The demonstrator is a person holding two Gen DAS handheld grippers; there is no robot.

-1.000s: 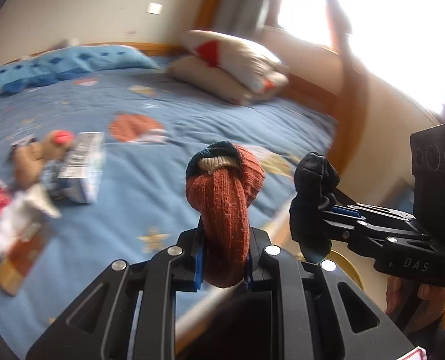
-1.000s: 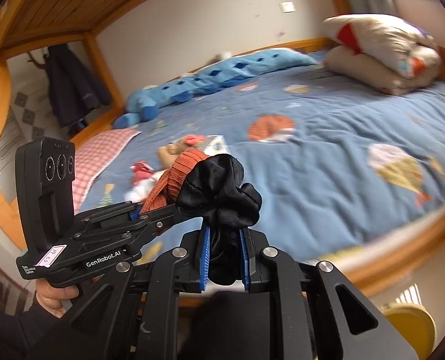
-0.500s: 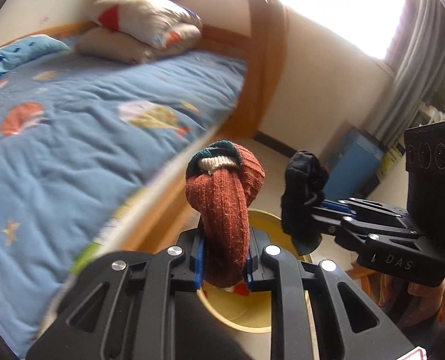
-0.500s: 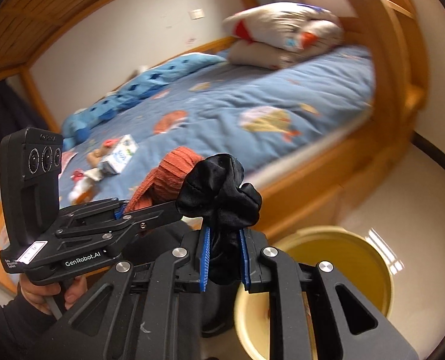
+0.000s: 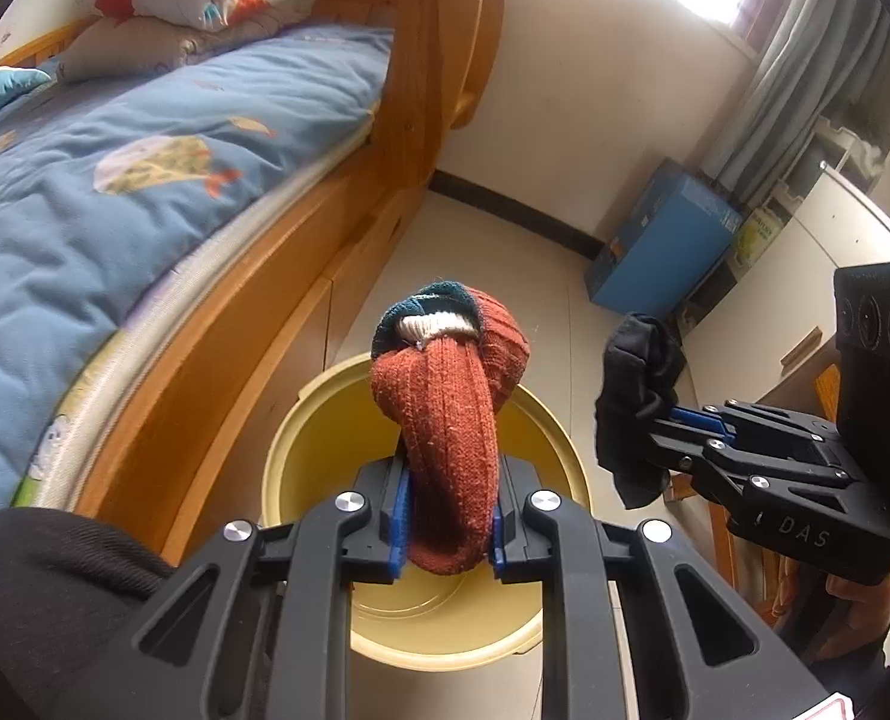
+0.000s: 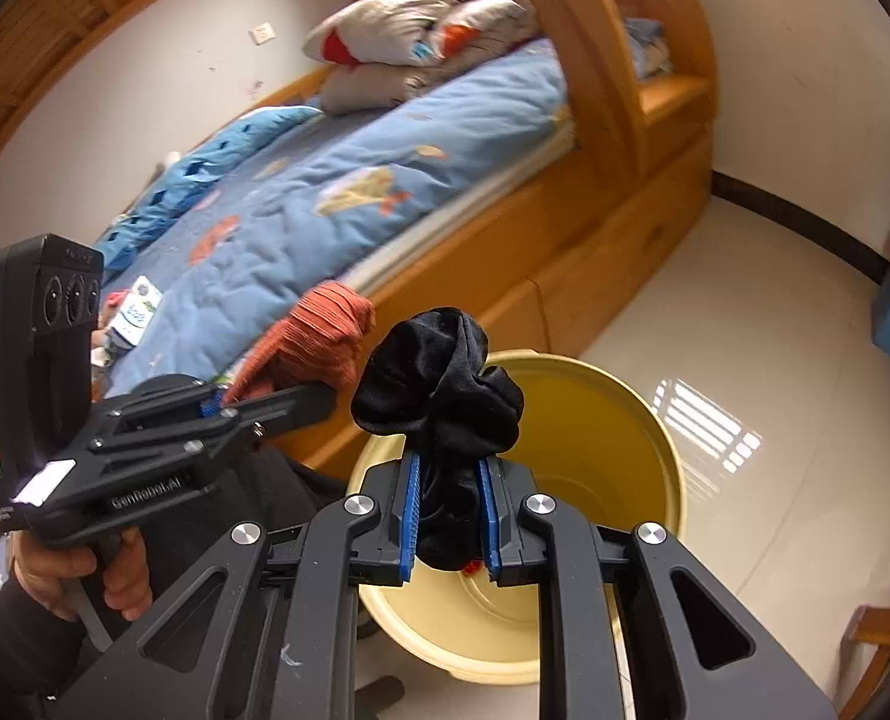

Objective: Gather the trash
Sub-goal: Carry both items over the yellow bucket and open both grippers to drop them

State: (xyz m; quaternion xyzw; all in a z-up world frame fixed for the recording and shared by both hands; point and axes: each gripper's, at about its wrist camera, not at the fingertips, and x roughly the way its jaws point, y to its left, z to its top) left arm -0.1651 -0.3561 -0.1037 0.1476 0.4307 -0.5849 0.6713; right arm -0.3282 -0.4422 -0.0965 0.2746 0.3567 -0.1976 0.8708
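Observation:
My left gripper is shut on a rust-orange knitted sock with a teal and cream cuff, held above the yellow bucket on the floor. My right gripper is shut on a bunched black sock, also over the yellow bucket. In the left wrist view the right gripper with the black sock hangs to the right of the bucket's rim. The right wrist view shows the left gripper and the orange sock to the left. A small red scrap lies inside the bucket.
A wooden bed frame with a blue quilt runs along the left, right beside the bucket. A carton and other litter lie on the quilt. A blue box leans at the wall. Pale tiled floor spreads to the right.
Both grippers swung away from the bed and tilted down toward the floor, each keeping its sock. The yellow bucket has come into full view below them.

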